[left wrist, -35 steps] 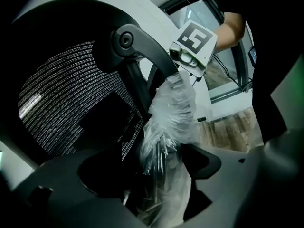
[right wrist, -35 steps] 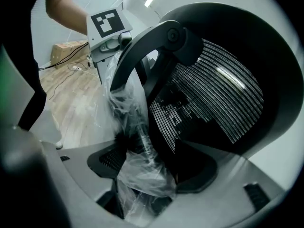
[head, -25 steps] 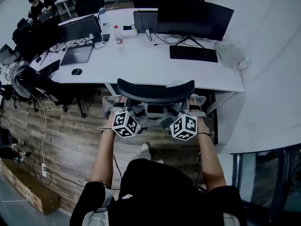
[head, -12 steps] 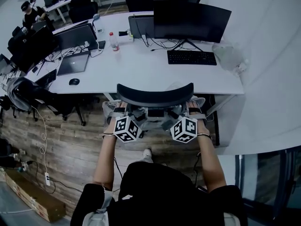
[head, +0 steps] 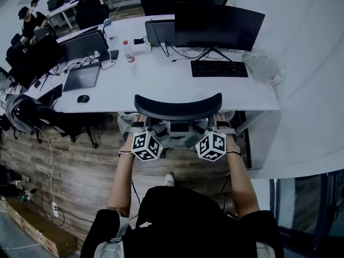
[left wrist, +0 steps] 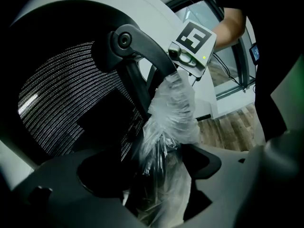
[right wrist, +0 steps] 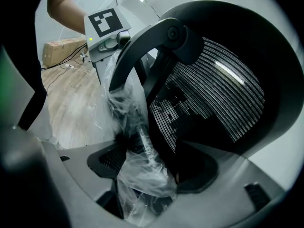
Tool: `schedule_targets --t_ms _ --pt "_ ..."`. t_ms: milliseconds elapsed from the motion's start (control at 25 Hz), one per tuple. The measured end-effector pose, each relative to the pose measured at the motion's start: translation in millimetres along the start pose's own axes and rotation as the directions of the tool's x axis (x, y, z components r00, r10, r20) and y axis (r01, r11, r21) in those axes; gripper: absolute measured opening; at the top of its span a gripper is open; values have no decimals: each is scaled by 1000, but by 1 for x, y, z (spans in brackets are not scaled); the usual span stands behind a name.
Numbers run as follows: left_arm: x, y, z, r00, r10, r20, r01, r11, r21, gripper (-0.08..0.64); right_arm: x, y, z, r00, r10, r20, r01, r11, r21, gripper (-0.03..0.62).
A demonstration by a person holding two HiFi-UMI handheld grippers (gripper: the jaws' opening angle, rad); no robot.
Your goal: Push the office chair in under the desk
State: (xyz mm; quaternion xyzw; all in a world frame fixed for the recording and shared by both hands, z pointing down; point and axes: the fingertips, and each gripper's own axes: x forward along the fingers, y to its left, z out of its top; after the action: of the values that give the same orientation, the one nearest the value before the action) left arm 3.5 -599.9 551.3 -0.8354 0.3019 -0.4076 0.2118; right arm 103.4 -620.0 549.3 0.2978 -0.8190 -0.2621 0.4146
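While the chair [head: 177, 107] stands with its back at the table [head: 161, 82] edge, the left tongs [left wrist: 159, 167] and right tongs [right wrist: 142, 163] each clamp its plastic-wrapped frame.

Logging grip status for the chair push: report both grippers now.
Left gripper: shut on the plastic-wrapped frame of the office chair.
Right gripper: shut on the same wrapped frame, other side.

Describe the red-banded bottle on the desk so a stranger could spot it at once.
Start at the long white desk ahead of the chair and find the big black monitor toward its right. Move left along the far side, past the smaller dark screen, to the small bottle standing upright. Its red band sets it apart from the black and grey electronics around it.
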Motion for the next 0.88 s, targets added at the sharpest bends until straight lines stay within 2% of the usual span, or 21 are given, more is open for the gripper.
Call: schedule_targets --t_ms 880 --pt "35 45 -19 1000 -10 8 10 1000 13 411 48 -32 0 999 -37 0 37 999 13 327"
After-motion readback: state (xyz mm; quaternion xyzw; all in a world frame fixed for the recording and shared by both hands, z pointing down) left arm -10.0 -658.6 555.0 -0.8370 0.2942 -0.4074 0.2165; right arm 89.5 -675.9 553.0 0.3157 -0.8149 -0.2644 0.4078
